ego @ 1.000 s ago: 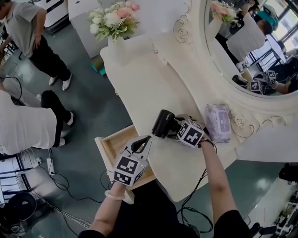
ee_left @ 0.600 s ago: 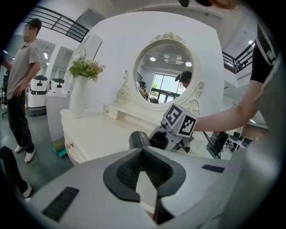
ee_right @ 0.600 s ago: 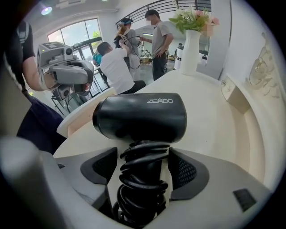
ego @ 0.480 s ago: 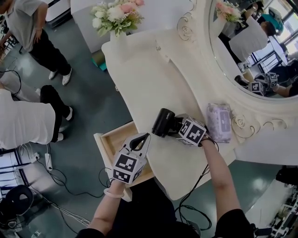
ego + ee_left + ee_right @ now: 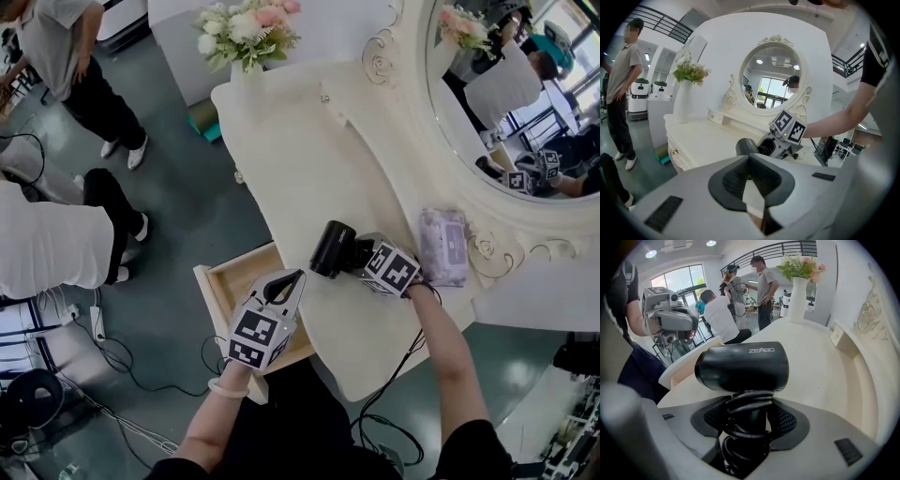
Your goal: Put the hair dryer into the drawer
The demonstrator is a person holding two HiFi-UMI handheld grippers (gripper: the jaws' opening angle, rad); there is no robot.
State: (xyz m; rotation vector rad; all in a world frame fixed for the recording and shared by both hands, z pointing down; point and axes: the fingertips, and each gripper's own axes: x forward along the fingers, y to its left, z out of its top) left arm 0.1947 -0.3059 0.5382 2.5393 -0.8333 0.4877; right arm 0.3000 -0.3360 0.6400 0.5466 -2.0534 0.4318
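Closing my right claw (image 5: 351, 257) on the cord-wrapped handle of the hair dryer (image 5: 328, 247), which lies on the bench (image 5: 281, 159); my left claw (image 5: 296, 277), jaws together and empty, hovers over the open drawer (image 5: 214, 292).

Drawer (image 5: 223, 286) left of hair dryer (image 5: 330, 248)

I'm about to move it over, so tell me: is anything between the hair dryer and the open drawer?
Yes. The left gripper hangs over the open drawer by the table edge, on the line from the hair dryer to it. Nothing else visible lies between them.
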